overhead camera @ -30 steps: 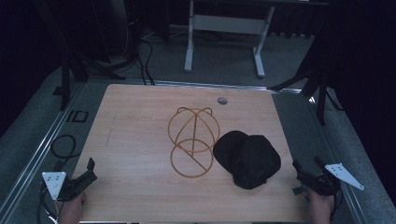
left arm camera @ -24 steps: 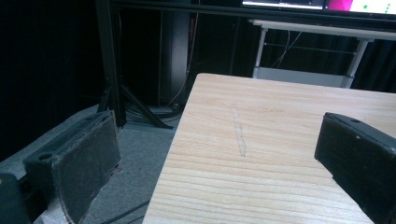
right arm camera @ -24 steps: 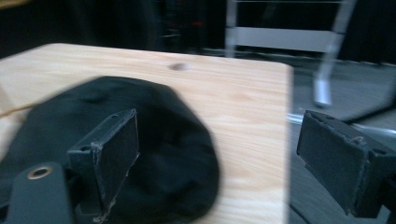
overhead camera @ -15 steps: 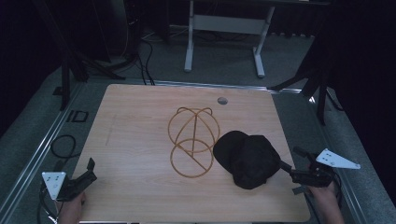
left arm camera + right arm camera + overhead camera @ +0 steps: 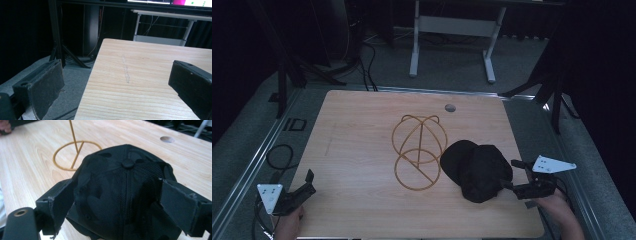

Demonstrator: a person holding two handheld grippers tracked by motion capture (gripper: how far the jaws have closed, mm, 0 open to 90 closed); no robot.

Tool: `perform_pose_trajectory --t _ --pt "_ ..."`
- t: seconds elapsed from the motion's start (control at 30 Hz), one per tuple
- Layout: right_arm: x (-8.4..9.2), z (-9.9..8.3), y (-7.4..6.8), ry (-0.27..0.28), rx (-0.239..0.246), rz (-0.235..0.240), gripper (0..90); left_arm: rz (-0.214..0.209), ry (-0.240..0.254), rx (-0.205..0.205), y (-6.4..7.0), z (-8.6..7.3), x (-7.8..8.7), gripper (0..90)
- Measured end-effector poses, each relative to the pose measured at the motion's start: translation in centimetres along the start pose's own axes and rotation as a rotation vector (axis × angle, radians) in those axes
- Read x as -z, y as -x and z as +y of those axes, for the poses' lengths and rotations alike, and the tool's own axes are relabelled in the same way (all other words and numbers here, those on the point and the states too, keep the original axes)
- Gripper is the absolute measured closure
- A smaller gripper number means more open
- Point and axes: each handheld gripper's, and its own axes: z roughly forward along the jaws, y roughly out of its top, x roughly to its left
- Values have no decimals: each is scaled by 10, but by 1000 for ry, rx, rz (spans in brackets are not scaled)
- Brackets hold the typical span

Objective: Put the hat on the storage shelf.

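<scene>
A black cap (image 5: 476, 170) lies crown up on the right side of the wooden table (image 5: 362, 145). Just left of it stands a gold wire hat stand (image 5: 418, 150) with a ring base. My right gripper (image 5: 509, 173) is at the cap's right edge. In the right gripper view it (image 5: 117, 202) is open, and its jaws stand on either side of the cap's (image 5: 125, 182) mesh back. My left gripper (image 5: 310, 182) rests at the table's front left corner, open, with nothing between its jaws (image 5: 117, 82).
A round cable hole (image 5: 450, 107) sits near the table's far edge. A white desk frame (image 5: 452, 30) stands on the floor beyond the table. Cables (image 5: 279, 157) lie on the floor to the left. A metal rail (image 5: 257, 160) runs along the table's left side.
My right gripper has moved left to the cap, and its jaws now straddle the cap's back edge. The left gripper has stayed where it was.
</scene>
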Motion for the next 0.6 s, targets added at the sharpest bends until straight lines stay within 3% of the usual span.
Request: perform_pose_trajectory --t 0.07,0.2,0.33,0.53,0.6 --pt "-3 1 2 -36 17 17 114 0 -1 -2 0 0 0 5" --pt "-11 4 5 -161 59 70 160 -2 -2 -3 0 0 0 5" --pt "-18 4 8 -239 105 19 202 -3 -2 -3 0 0 0 5" --pt "-27 2 8 -293 129 14 252 -4 -3 -1 0 0 0 5" --pt "-33 1 7 -329 151 13 329 -2 -3 -3 0 0 0 5"
